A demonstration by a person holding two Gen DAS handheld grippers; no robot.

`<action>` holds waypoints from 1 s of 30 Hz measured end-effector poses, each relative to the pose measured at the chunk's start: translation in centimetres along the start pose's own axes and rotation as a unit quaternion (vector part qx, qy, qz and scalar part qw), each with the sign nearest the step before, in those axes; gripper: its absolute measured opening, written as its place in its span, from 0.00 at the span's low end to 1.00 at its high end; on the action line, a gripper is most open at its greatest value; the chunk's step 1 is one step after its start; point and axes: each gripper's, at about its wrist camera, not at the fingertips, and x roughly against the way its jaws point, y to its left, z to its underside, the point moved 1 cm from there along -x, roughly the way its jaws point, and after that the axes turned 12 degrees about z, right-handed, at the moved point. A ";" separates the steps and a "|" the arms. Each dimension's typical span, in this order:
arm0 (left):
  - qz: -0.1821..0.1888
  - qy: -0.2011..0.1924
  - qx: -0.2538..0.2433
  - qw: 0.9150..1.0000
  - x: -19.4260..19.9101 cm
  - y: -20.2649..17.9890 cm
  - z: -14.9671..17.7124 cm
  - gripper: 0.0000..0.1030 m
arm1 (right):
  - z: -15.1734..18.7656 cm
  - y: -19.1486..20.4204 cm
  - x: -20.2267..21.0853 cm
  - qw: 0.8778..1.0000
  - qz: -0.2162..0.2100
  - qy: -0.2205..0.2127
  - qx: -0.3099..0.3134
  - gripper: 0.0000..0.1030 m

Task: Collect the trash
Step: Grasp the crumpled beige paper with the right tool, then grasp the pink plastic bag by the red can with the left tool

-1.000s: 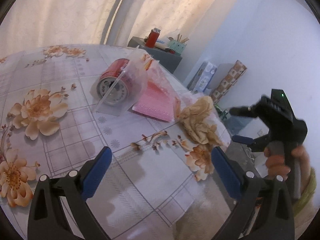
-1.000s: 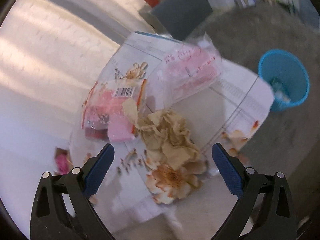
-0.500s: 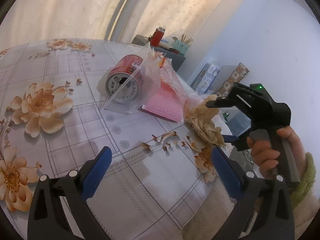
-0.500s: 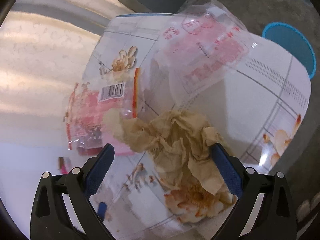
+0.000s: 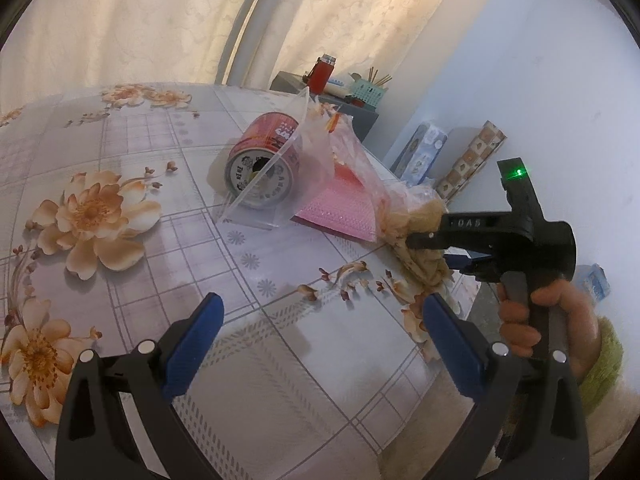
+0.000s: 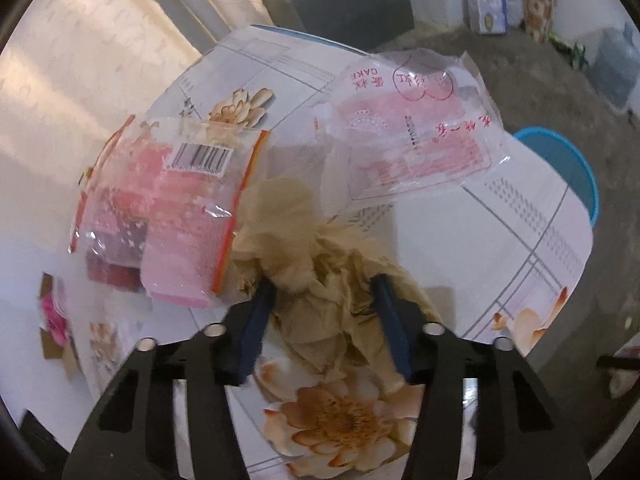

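A crumpled brown paper wad (image 6: 316, 264) lies near the edge of the flower-patterned table (image 5: 132, 280). My right gripper (image 6: 322, 296) points steeply down on it. Its jaws are closing, and both blue pads press into the paper's sides. In the left wrist view the right gripper (image 5: 430, 250) grips the same paper wad (image 5: 420, 212), with a person's hand (image 5: 532, 320) on its handle. My left gripper (image 5: 320, 308) hangs open over the table with nothing between its fingers. A red can (image 5: 264, 164) lies on its side under a clear plastic bag (image 5: 308, 148).
A pink wrapper with a barcode (image 6: 172, 208) and a clear wrapper with red print (image 6: 412, 136) lie just beyond the paper. A blue bin (image 6: 568, 164) stands on the floor past the table edge. A grey cabinet (image 5: 364, 120) and boxes stand by the wall.
My right gripper came down over the brown paper and its jaws went from wide open to pinching it. The left gripper has barely moved.
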 end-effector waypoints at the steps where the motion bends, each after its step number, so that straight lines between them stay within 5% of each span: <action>1: -0.001 0.000 -0.002 1.000 0.1 -0.1 0.0 0.95 | 0.2 -0.1 0.0 1.000 0.001 -0.005 0.005 0.37; 8: -0.003 -0.011 -0.018 1.000 0.7 -1.2 -0.2 0.94 | 0.7 -1.3 0.4 0.999 -0.029 -0.011 0.015 0.16; 17: 0.006 -0.067 -0.082 0.994 2.1 -3.8 -4.0 0.90 | 3.2 -3.1 2.0 0.997 -0.052 -0.037 0.041 0.11; 21: -0.016 -0.082 -0.098 0.992 1.9 -4.1 -6.7 0.84 | 4.3 -3.8 2.6 0.996 -0.062 -0.047 0.050 0.11; 30: -0.078 -0.024 -0.116 0.990 -1.7 -2.2 -7.9 0.63 | 4.9 -5.1 2.9 0.994 -0.078 -0.051 0.058 0.11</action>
